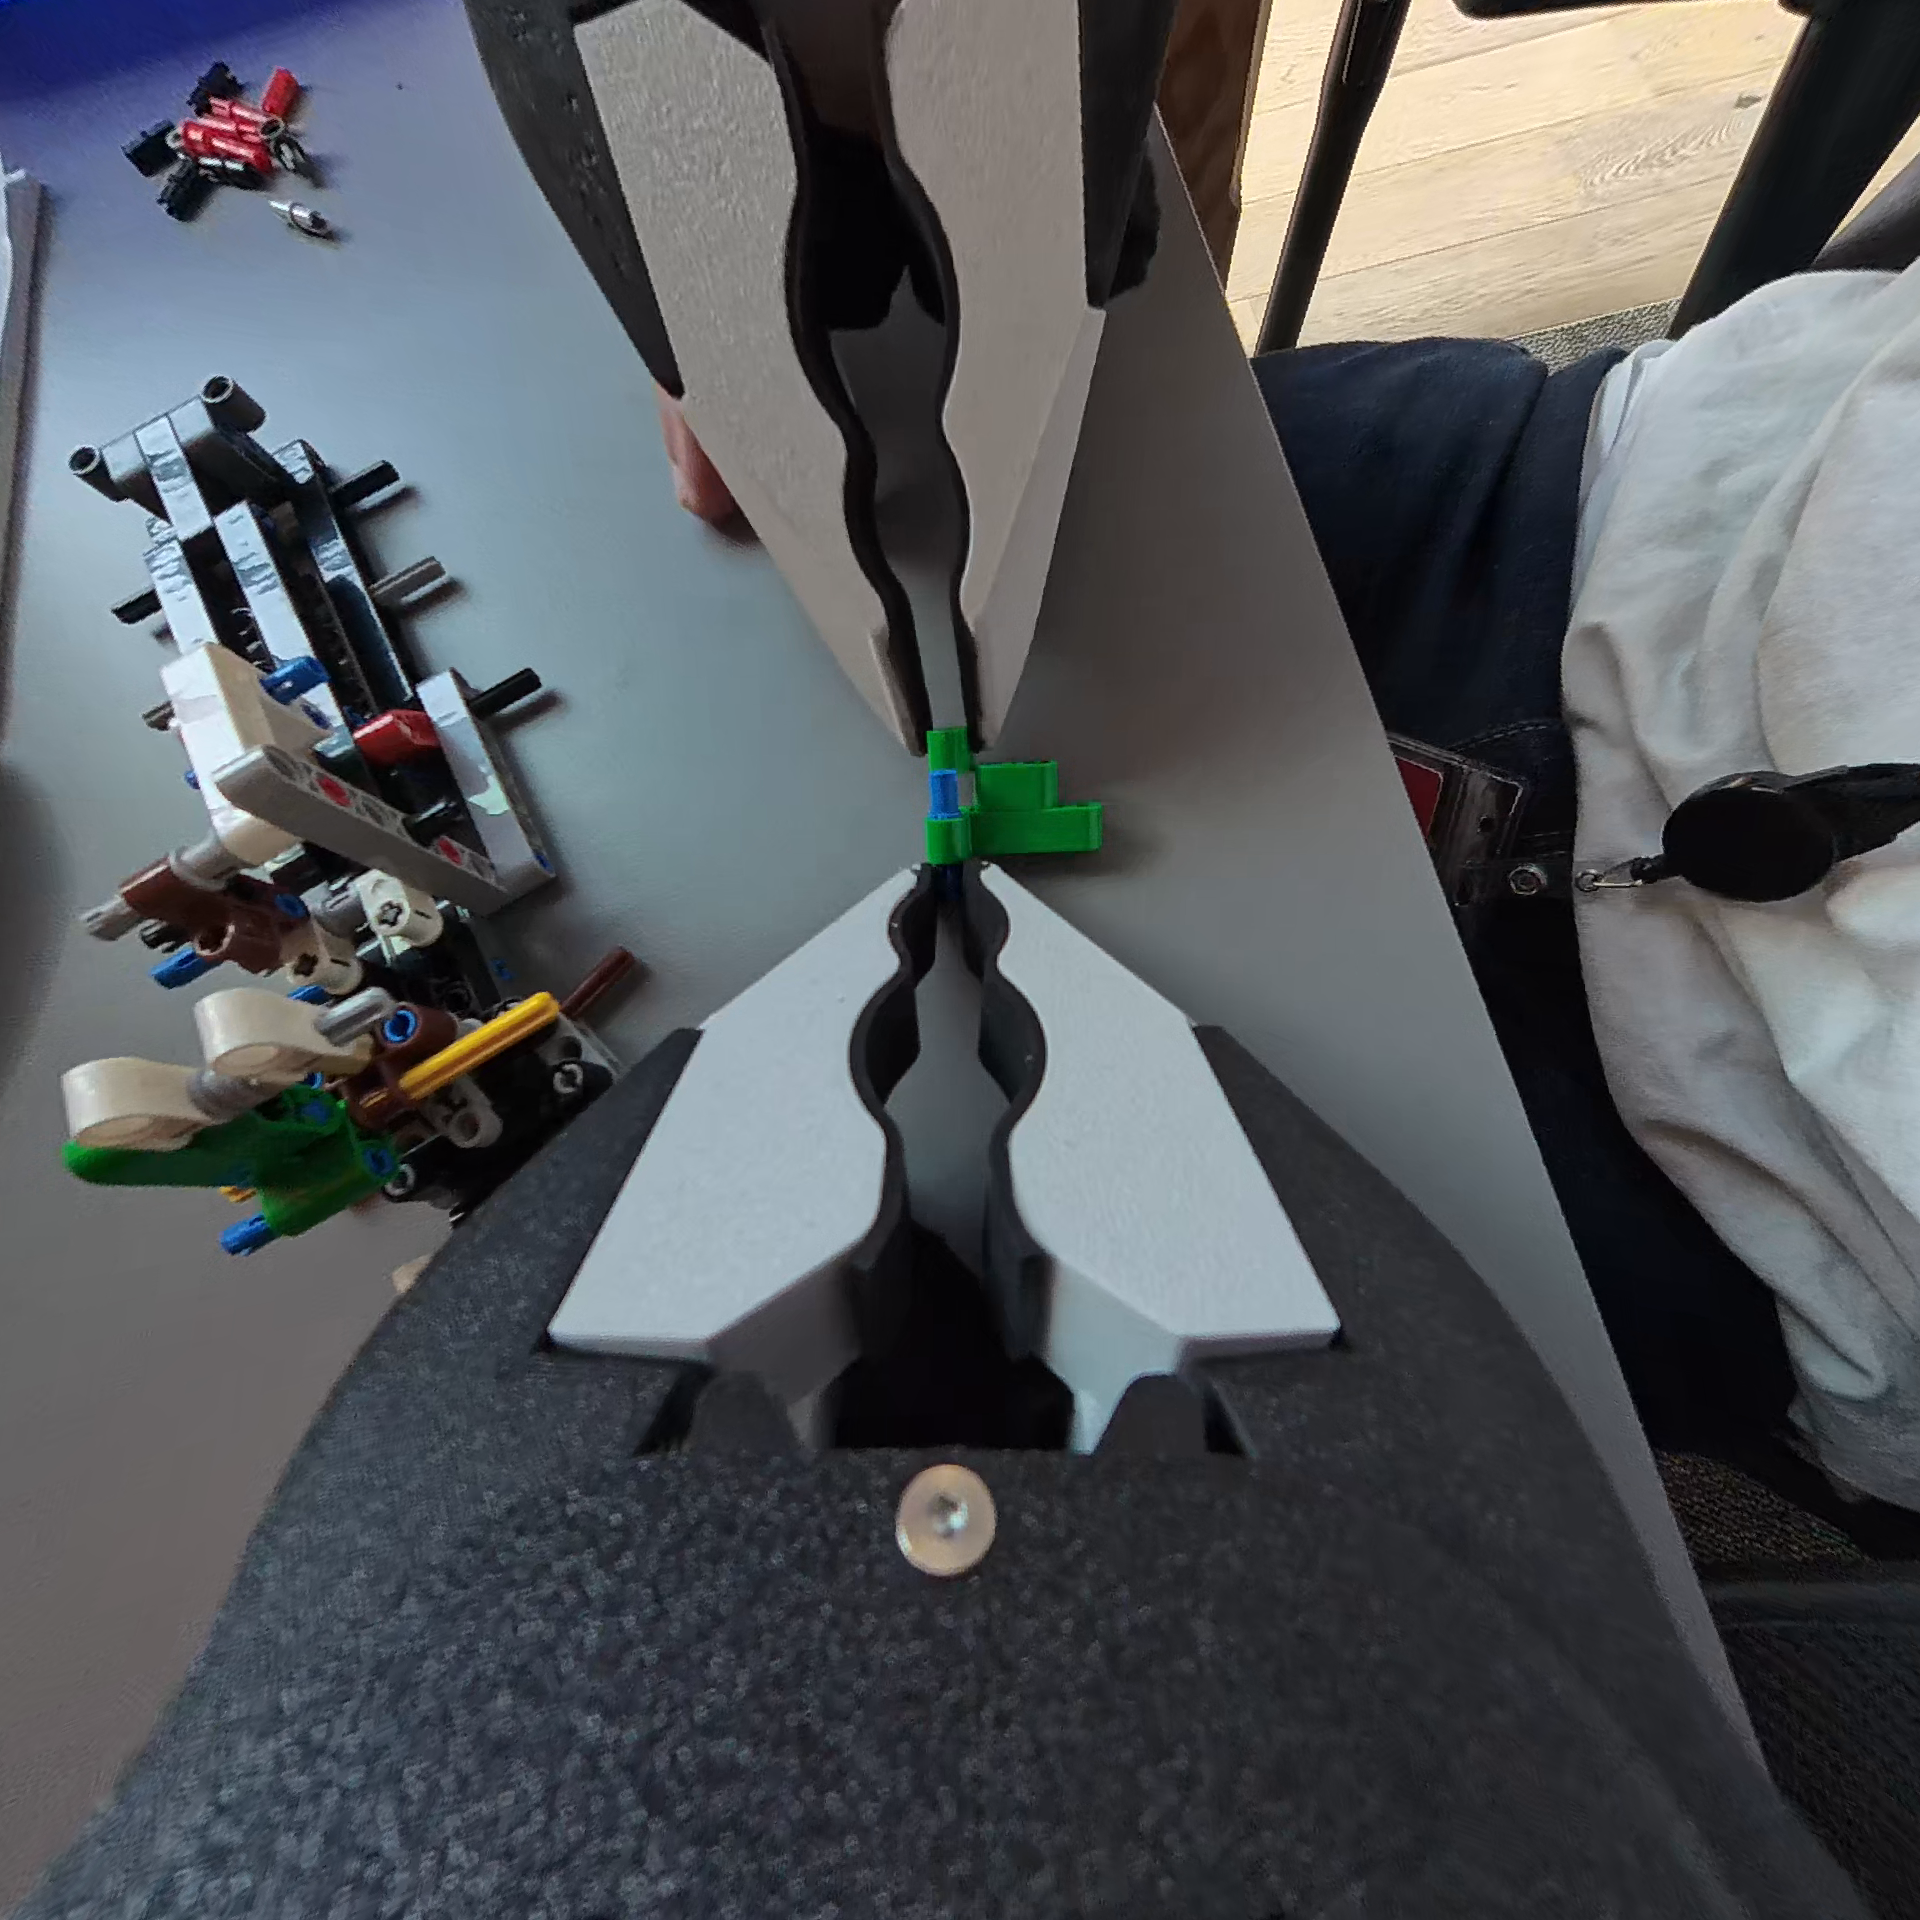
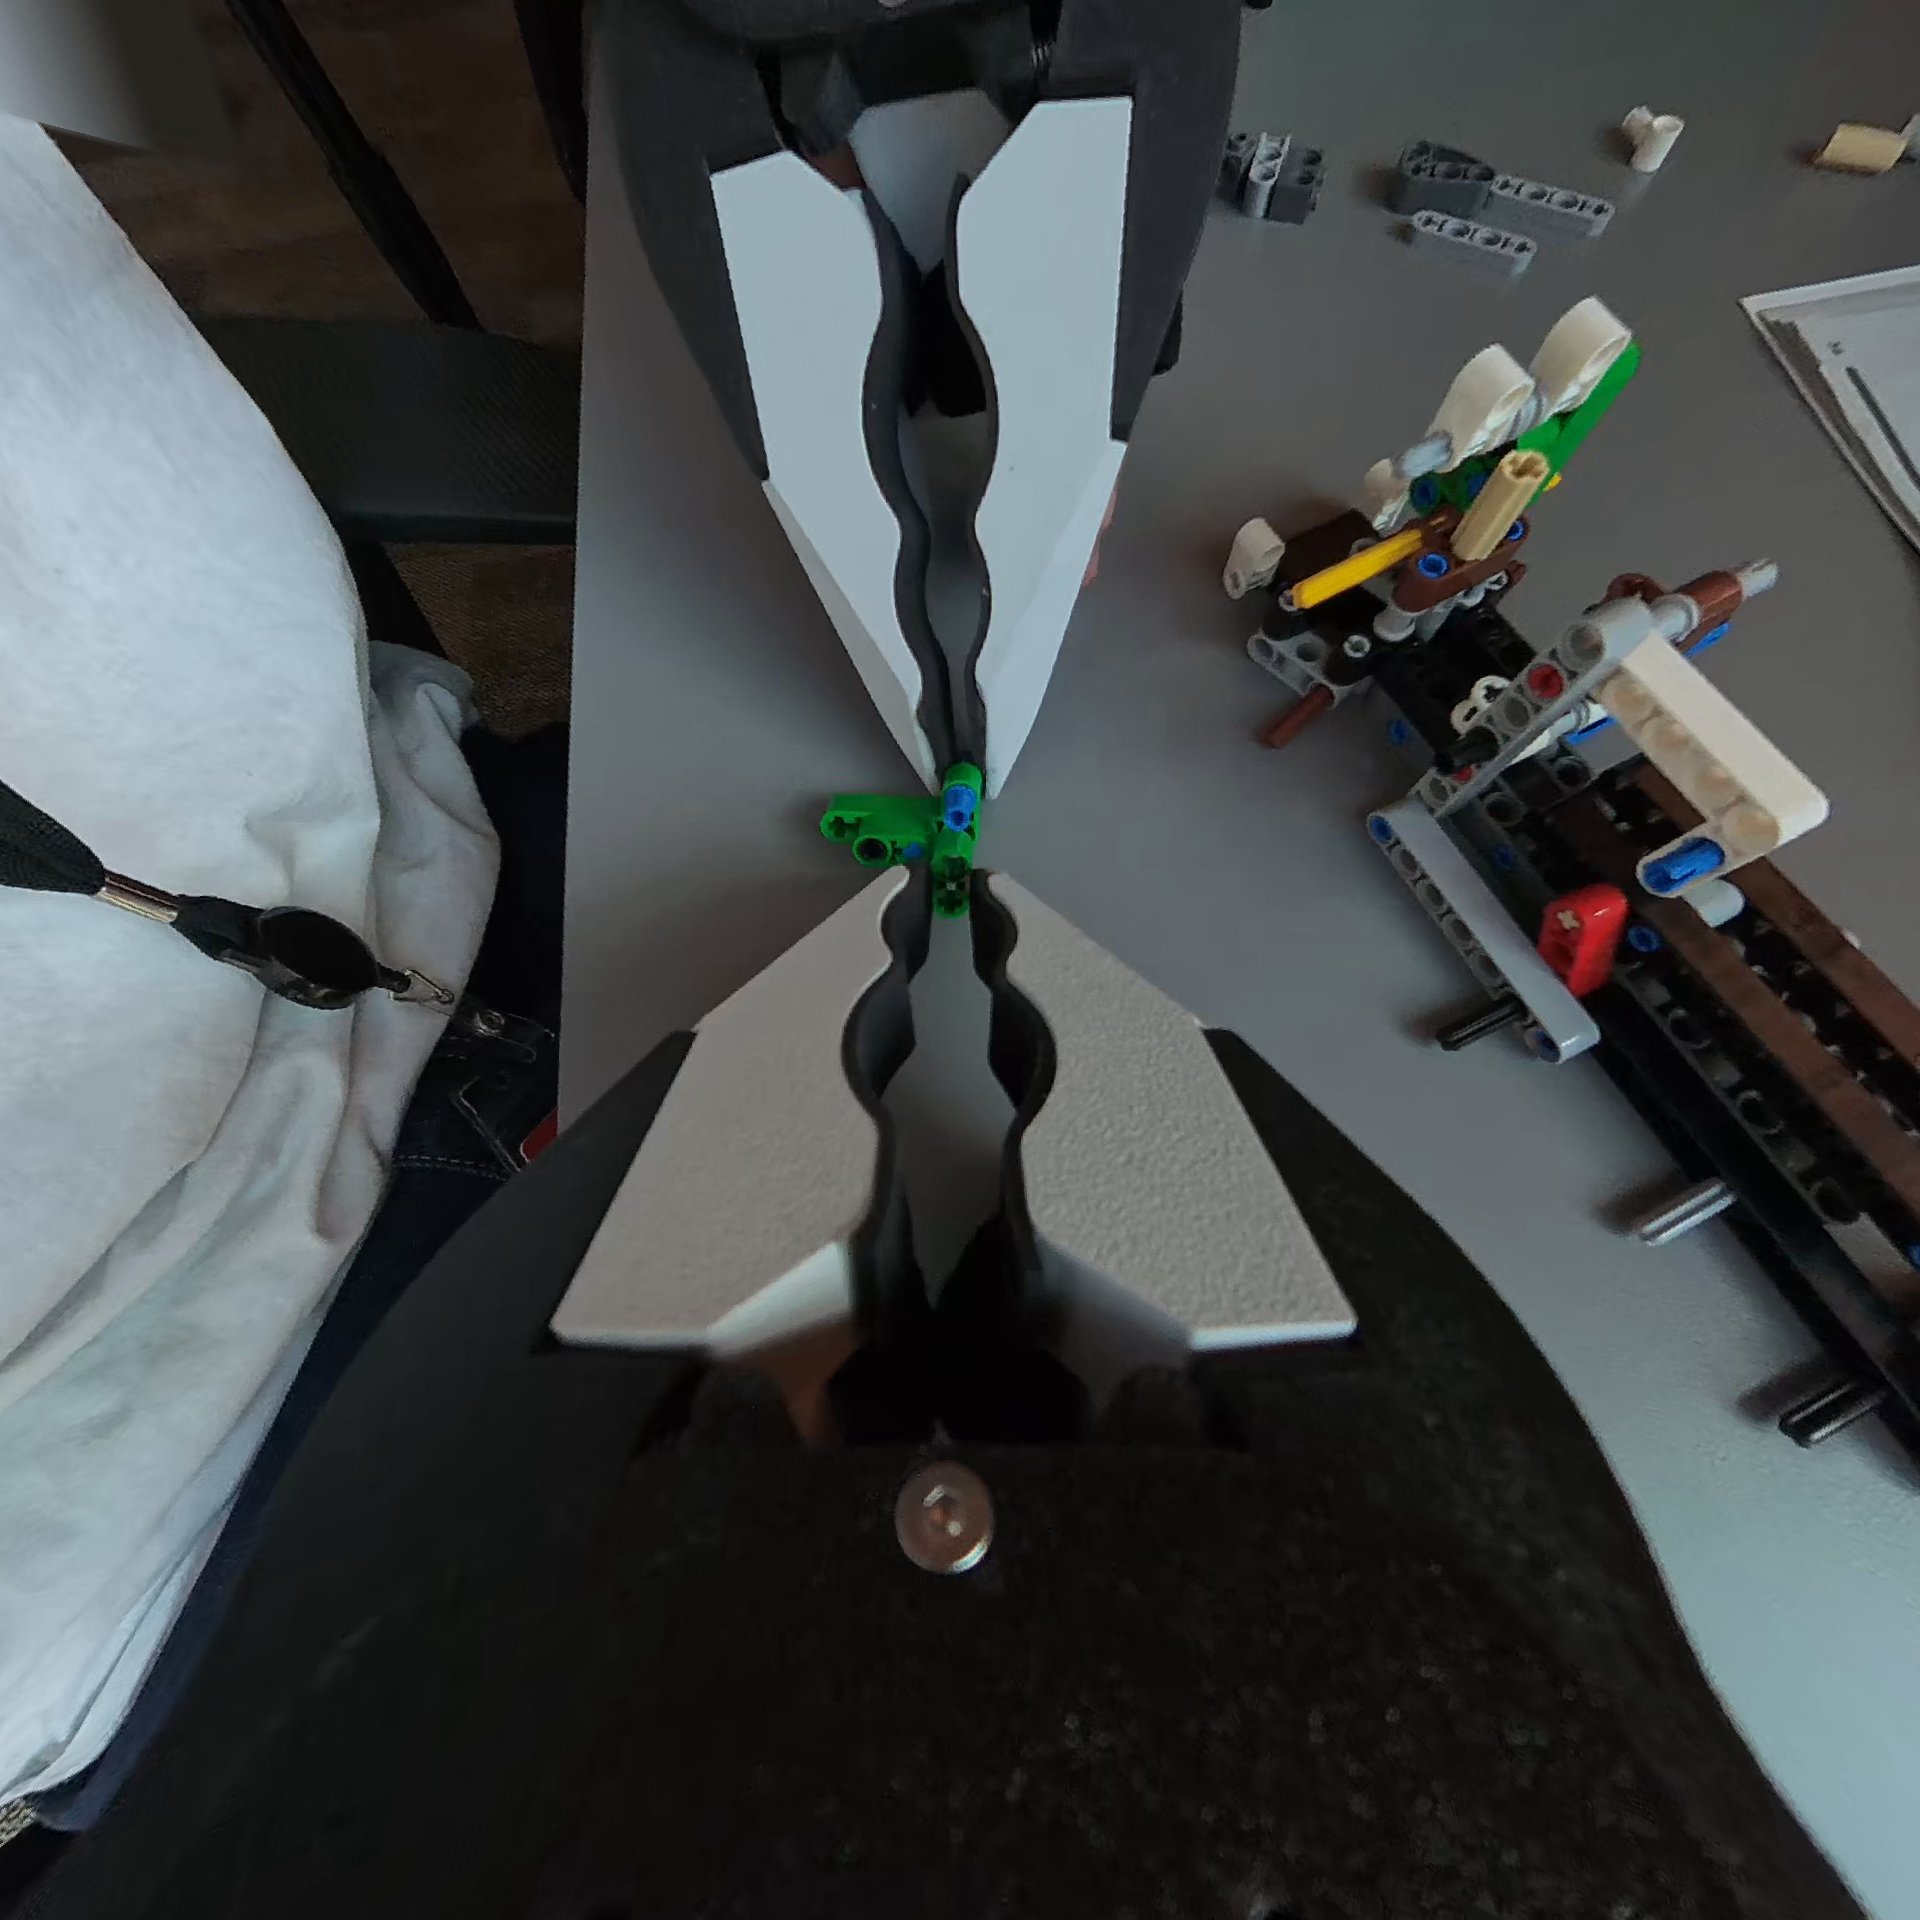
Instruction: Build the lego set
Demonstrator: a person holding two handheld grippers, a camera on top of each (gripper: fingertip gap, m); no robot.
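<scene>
A small green lego assembly (image 1: pixel 1023 816) with a blue pin (image 1: pixel 943 795) hangs above the grey table near its edge, held from both ends. My left gripper (image 1: pixel 948 883) is shut on its near end. My right gripper (image 1: pixel 951 722) comes from the opposite side, shut on the far green end. In the right wrist view my right gripper (image 2: pixel 951 888) pinches a green connector of the assembly (image 2: pixel 883 831), and my left gripper (image 2: pixel 961 764) closes on the end with the blue pin (image 2: pixel 958 805). The large partly built model (image 1: pixel 312 779) lies to the side, apart from both grippers.
The model (image 2: pixel 1610 831) spans the table on the right in the right wrist view. Loose red and black pins (image 1: pixel 229 135), grey beams (image 2: pixel 1507 208), tan pieces (image 2: pixel 1652 135) and a booklet (image 2: pixel 1849 395) lie farther off. A person in a white top (image 1: pixel 1714 727) sits at the table edge (image 1: pixel 1351 727). Less than 4 cm separates the two grippers' tips.
</scene>
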